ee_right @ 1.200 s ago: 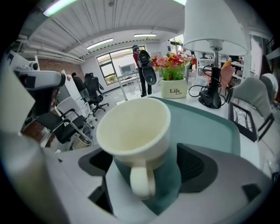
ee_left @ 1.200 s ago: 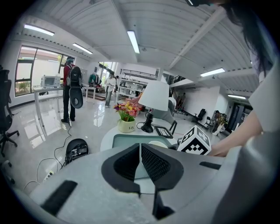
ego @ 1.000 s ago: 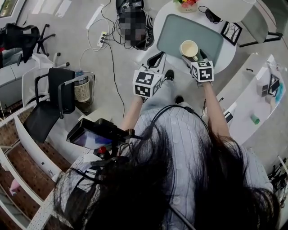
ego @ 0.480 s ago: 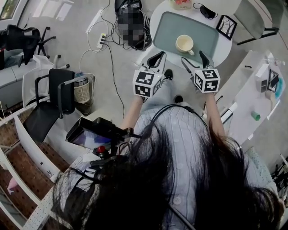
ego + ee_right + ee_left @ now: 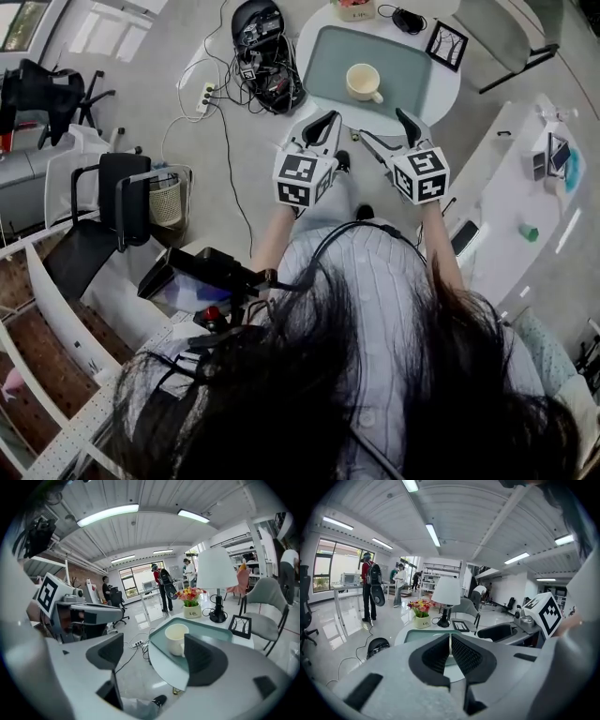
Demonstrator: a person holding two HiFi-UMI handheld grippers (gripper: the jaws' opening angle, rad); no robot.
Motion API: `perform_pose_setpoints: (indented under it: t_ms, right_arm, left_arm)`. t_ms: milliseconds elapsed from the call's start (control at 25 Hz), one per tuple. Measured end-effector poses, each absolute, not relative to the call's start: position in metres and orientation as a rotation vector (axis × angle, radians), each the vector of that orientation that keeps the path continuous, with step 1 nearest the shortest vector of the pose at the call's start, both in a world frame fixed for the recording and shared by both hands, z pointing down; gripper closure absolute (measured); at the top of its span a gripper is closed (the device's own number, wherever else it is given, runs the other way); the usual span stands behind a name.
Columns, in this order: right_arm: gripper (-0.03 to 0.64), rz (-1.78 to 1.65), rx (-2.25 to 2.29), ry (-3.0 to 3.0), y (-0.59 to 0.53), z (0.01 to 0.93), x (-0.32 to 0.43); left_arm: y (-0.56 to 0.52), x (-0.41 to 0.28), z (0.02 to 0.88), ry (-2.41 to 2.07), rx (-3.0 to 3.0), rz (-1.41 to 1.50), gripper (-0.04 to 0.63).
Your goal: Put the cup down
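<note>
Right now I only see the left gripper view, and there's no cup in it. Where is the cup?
Observer: In the head view the cup stands upright on the green mat on the round table.
Operator: Are the other tongs holding it?
Observer: No. The right gripper has its tongs open and empty. The cup sits beyond them, untouched.
Operator: Is something inside the cup?
Observer: From above it looks empty.
</note>
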State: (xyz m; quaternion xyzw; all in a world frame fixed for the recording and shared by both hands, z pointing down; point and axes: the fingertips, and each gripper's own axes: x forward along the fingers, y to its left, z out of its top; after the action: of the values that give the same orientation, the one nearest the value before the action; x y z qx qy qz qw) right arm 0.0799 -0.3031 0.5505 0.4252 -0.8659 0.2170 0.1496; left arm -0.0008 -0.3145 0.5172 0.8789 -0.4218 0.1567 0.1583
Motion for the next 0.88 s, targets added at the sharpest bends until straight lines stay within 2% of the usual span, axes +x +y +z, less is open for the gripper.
perform_pose_setpoints:
  t_ms: [200, 360, 440, 720, 880]
  right_arm:
    - [0.218, 0.548, 1.216, -2.512, -0.264, 0.537, 0.086]
    - [0.341, 0.521, 1.263, -2.527, -0.236, 0.528, 0.097]
    - [0.375, 0.519, 1.282, -2.529, -0.223, 0.525, 0.104]
    - [0.442, 0.502, 1.321, -2.582, -0.183, 0.506, 0.11]
    - [0.459, 0.503, 1.297, -2.599, -0.167, 0.506, 0.102]
  left_arm:
    - [-0.284, 0.009, 0.511, -1.229, 2.525, 0.427, 0.577]
    - [-0.255, 0.019, 0.509, -1.238, 2.521, 0.411, 0.577]
    - [-0.239, 0.024, 0.509, -1.239, 2.518, 0.409, 0.577]
    - [-0.184, 0.033, 0.509, -1.241, 2.524, 0.442, 0.577]
    - [-0.162, 0.024, 0.51, -1.272, 2.499, 0.449, 0.577]
